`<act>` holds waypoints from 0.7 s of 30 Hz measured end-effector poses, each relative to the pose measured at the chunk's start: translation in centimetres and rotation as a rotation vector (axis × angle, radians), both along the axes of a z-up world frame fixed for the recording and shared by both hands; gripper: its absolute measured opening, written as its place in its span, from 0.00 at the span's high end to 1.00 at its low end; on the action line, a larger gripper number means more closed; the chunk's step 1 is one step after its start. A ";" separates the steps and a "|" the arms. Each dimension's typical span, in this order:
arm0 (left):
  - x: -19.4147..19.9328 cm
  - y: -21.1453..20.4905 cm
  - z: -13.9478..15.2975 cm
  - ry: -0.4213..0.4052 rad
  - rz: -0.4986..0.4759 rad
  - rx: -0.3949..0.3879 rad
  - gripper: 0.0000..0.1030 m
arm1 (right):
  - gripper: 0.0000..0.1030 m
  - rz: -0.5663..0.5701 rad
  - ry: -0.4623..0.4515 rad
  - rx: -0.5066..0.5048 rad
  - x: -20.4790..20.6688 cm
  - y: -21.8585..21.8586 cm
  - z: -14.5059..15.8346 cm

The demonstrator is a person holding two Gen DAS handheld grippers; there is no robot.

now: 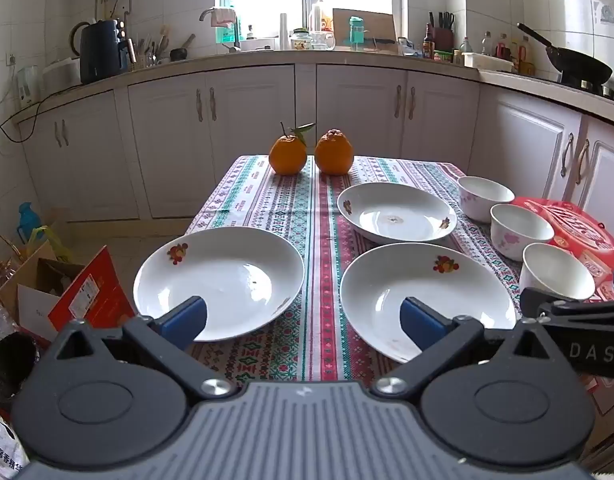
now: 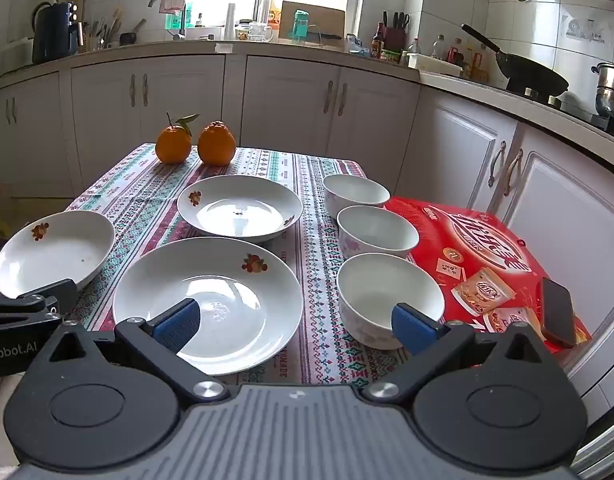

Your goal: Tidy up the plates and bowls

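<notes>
Three plates point(image 2: 207, 304) are lying singly on the tabletop point(image 2: 315, 240), and three bowls point(image 2: 387, 300) are standing in a row at its right edge, none stacked yet. I am holding my left hand-held gripper point(image 1: 303, 320) and right hand-held gripper point(image 2: 295, 320) wide and empty, tilted down above the near plates, probably to choose which to nest first. Two oranges point(image 2: 195, 144) are sitting at the far end.

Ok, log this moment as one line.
stage: start | left hand-held gripper: open, empty | right hand-held gripper: open, empty | three white fruit-print plates: unstacked | three white floral bowls: in a row
</notes>
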State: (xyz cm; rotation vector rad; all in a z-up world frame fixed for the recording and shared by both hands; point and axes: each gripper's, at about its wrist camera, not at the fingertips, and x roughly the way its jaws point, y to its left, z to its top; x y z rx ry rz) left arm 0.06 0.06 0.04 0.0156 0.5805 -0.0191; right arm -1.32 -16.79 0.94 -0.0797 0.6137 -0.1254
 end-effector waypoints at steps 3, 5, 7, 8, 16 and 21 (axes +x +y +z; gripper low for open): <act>0.1 0.1 0.0 -0.004 0.001 0.003 0.01 | 0.00 -0.001 0.002 -0.003 0.0 0.0 -0.1; 0.1 0.2 0.0 -0.006 0.002 0.007 0.01 | 0.00 -0.001 0.002 -0.002 0.0 0.0 -0.1; 0.1 -0.1 -0.1 -0.008 0.001 0.010 0.01 | 0.00 -0.002 0.003 -0.007 0.0 0.0 0.0; 0.0 -0.3 0.0 -0.010 0.001 0.013 0.01 | 0.00 -0.003 0.002 -0.007 0.0 0.0 0.0; 0.0 -0.1 0.0 -0.016 -0.002 0.017 0.01 | 0.00 -0.002 -0.001 -0.006 0.0 0.0 0.1; 0.0 -0.1 0.0 -0.018 -0.003 0.018 0.01 | 0.00 -0.002 -0.002 -0.007 -0.1 0.0 0.1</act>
